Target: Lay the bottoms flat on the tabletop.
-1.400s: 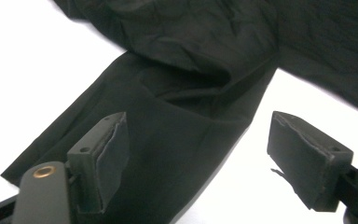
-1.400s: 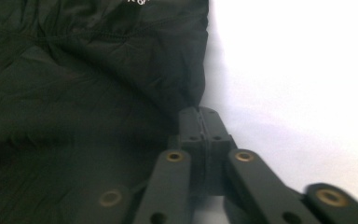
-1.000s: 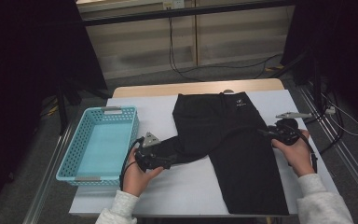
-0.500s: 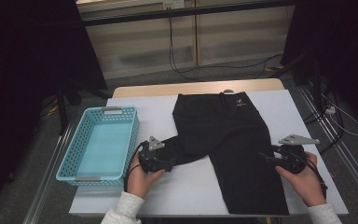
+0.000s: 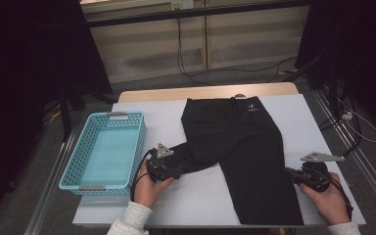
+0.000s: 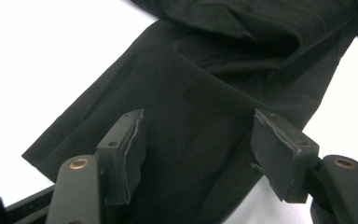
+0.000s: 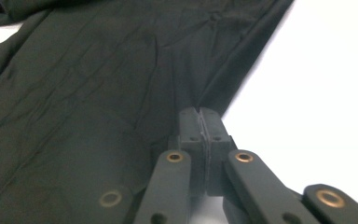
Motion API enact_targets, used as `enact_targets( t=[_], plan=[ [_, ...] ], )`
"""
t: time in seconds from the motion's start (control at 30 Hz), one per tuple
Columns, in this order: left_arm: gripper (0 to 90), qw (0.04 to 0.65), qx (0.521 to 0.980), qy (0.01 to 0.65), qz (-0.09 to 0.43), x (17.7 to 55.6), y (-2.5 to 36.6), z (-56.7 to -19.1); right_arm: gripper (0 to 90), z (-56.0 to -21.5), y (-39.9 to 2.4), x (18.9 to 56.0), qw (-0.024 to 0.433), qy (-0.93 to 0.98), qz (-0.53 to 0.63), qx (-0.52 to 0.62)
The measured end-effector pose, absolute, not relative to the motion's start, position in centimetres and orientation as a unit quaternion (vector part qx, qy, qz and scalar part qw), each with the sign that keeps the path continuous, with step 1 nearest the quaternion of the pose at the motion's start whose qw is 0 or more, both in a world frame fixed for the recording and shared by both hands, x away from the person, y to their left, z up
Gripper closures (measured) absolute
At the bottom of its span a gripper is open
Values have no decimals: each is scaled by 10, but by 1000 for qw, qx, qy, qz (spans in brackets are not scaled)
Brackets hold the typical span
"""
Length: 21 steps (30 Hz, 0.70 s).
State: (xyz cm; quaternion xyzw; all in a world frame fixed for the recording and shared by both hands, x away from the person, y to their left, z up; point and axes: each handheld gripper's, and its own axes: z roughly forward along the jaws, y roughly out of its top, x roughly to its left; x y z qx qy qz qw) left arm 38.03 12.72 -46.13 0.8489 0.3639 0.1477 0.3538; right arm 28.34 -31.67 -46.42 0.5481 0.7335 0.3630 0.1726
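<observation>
White sheeting covers the desk [image 5: 200, 196], with dark curtains and a pale wall panel behind it. Black trousers [image 5: 245, 147] lie spread across the middle, waistband toward the far edge; one leg runs to the near edge on the right, the other bends across toward the left. A turquoise plastic basket [image 5: 105, 152] sits along the left edge. The left gripper [image 5: 169, 169] rests at the hem of the bent leg; its fingers [image 6: 133, 140] stand apart over the cloth and have just been closing in, not yet pressing it. The right gripper [image 5: 296, 175] sits at the outer edge of the straight leg, its fingers [image 7: 191, 126] closed together right at the trouser edge; whether cloth is pinched between them I cannot tell.
</observation>
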Motion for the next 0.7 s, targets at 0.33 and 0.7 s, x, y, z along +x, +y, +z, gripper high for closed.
enact_targets(
  t=[0.33,0.7],
  plan=[
    [640,347,854,366,125,376,124,-456,650,-457,-329,282,210,732,343,549],
    [859,356,846,388,84,374,124,-453,582,-449,-245,292,194,771,382,472]
  ],
)
